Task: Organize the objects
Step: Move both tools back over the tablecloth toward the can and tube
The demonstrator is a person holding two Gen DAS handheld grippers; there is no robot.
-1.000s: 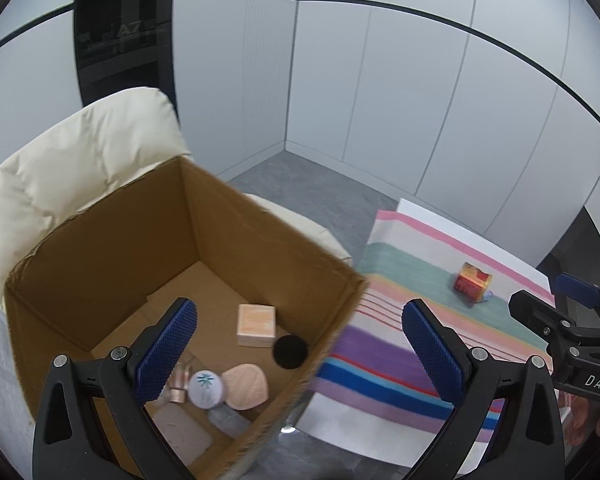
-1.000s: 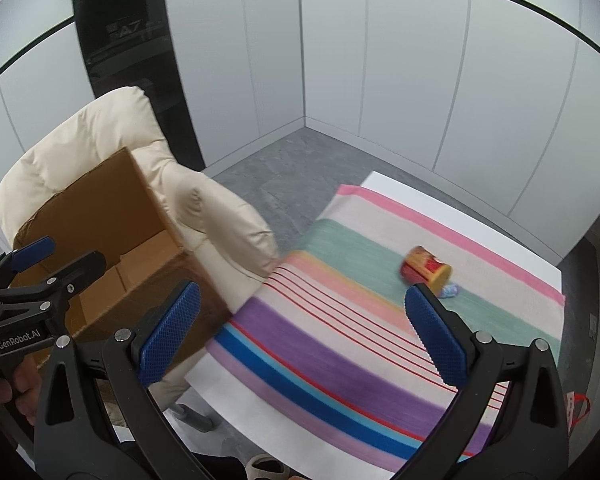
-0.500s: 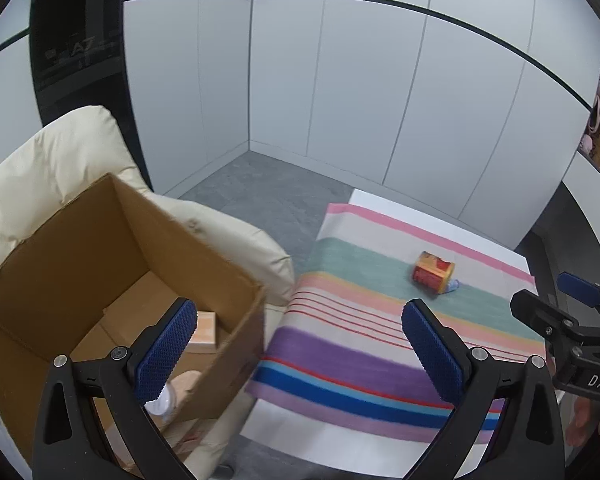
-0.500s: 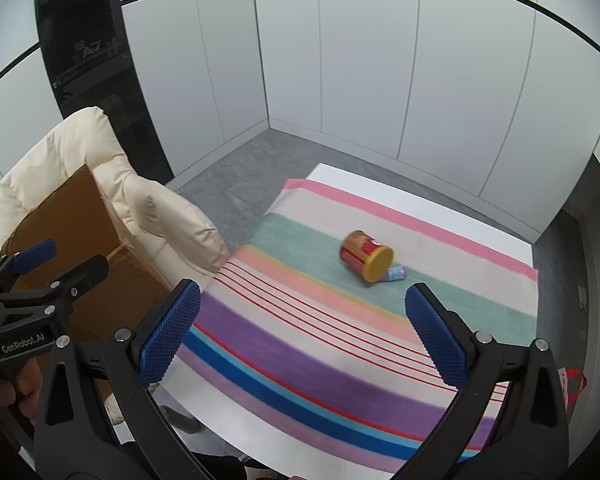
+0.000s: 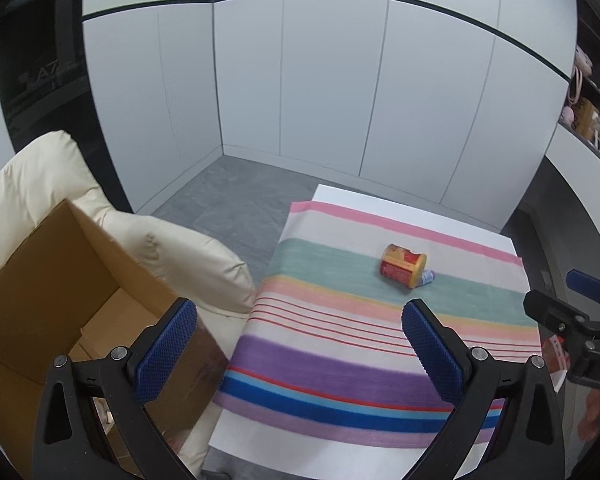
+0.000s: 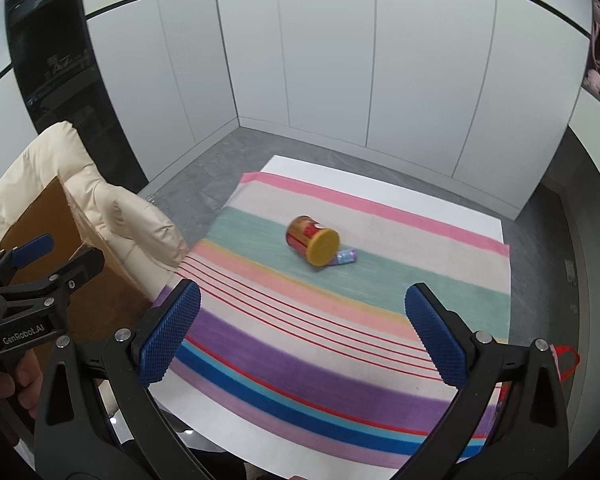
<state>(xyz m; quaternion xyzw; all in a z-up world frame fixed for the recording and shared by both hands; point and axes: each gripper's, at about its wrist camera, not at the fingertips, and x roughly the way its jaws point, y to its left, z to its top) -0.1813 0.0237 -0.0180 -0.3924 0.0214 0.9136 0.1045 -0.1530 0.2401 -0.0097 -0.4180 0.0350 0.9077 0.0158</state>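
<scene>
Two things are left out on the striped cloth [image 6: 340, 344] over the tabletop [image 6: 380, 172]: a can [image 6: 312, 240] lying on its side, and a small blue-and-purple packet [image 6: 346, 257] touching it on its right, both on the green stripe just above the middle of the right wrist frame. Everything else on the cloth is bare.

Main worry, as I see it: that can is a cylinder on its side, so a sloppy pinch on the curved wall could squirt it out and send it rolling (the cloth probably slows it, but the tabletop edge isn't that far behind). The little packet is tucked right against it too, so going for either one could nudge the other away.

Looks-wise, the can is red and gold with a yellow lid facing the right camera. The print is too blurry to read.

The right hand-held gripper [image 6: 300, 334] is spread wide with nothing between its blue pads. Same for the left hand-held gripper [image 5: 298, 350]. The cardboard box [image 5: 60, 280] sits lower left of the left frame on a cream armchair [image 5: 188, 264].
</scene>
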